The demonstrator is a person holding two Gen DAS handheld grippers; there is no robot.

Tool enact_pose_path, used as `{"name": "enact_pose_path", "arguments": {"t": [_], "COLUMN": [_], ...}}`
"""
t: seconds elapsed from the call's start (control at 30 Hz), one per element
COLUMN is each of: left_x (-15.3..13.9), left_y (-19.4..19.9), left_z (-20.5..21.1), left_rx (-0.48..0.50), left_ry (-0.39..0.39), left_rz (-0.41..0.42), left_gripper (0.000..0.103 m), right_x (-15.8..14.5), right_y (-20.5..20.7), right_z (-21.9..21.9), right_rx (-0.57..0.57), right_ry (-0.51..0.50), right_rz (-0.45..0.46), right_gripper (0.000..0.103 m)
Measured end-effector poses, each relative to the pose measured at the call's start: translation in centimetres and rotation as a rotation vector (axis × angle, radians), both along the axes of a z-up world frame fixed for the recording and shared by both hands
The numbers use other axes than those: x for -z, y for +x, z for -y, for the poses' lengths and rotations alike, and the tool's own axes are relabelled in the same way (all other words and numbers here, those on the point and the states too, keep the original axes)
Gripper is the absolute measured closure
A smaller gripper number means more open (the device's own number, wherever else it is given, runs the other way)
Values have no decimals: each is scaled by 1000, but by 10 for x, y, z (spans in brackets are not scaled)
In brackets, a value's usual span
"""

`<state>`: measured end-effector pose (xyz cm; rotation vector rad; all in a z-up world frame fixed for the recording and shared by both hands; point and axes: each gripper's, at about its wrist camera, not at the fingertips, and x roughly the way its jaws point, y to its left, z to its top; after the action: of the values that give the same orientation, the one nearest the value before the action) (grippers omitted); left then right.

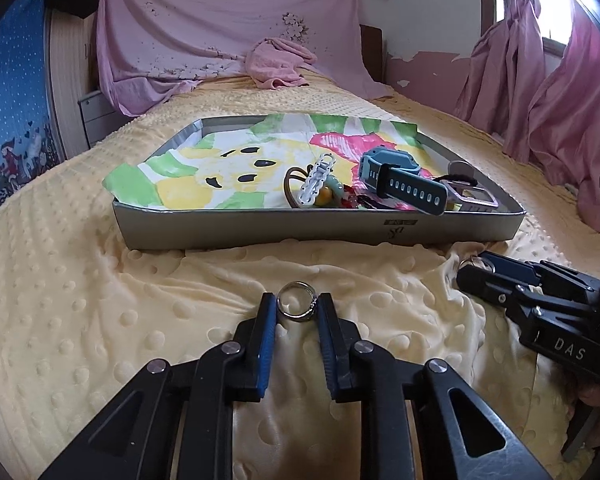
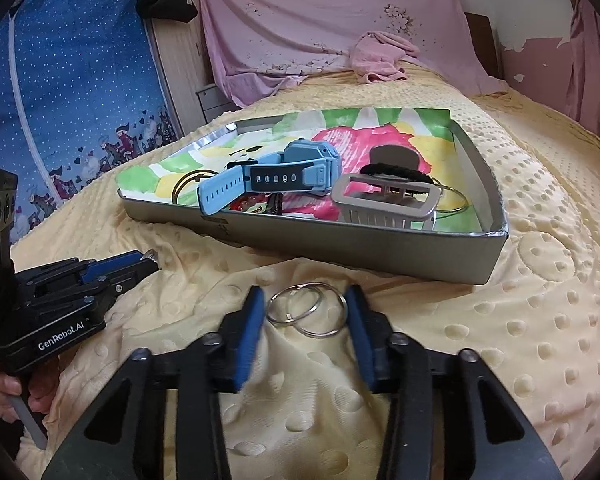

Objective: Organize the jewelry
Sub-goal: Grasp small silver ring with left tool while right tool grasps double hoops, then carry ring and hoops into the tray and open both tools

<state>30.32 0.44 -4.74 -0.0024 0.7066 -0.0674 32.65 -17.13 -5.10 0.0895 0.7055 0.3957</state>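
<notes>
A silver ring sits between the fingertips of my left gripper, whose blue pads touch both its sides on the yellow blanket. My right gripper is open around two linked silver hoops lying on the blanket. The grey tray with a colourful paper lining holds a blue watch, a white clip, beads and other pieces. In the right wrist view the tray holds the watch and a grey buckle. The right gripper shows in the left view, the left gripper in the right view.
The bed is covered by a dotted yellow blanket. A pink cloth lies at the head, pink curtains hang on the right, and a blue patterned hanging is on the left.
</notes>
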Motion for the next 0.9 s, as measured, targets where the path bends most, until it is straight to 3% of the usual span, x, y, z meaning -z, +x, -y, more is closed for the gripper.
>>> {"name": "enact_pose_path", "arguments": {"t": [0.3, 0.9], "left_x": [0, -9], "left_y": [-3, -20], "left_z": [4, 2], "left_rx": [0, 85], "left_ry": [25, -50], "left_rz": [13, 111], "left_gripper": [83, 83], "right_x": [-2, -16], "right_y": [-6, -28], "right_z": [-6, -8], "right_rx": [-34, -99], "right_ry": [-24, -20], "right_rz": [23, 122], "right_gripper": [76, 77]}}
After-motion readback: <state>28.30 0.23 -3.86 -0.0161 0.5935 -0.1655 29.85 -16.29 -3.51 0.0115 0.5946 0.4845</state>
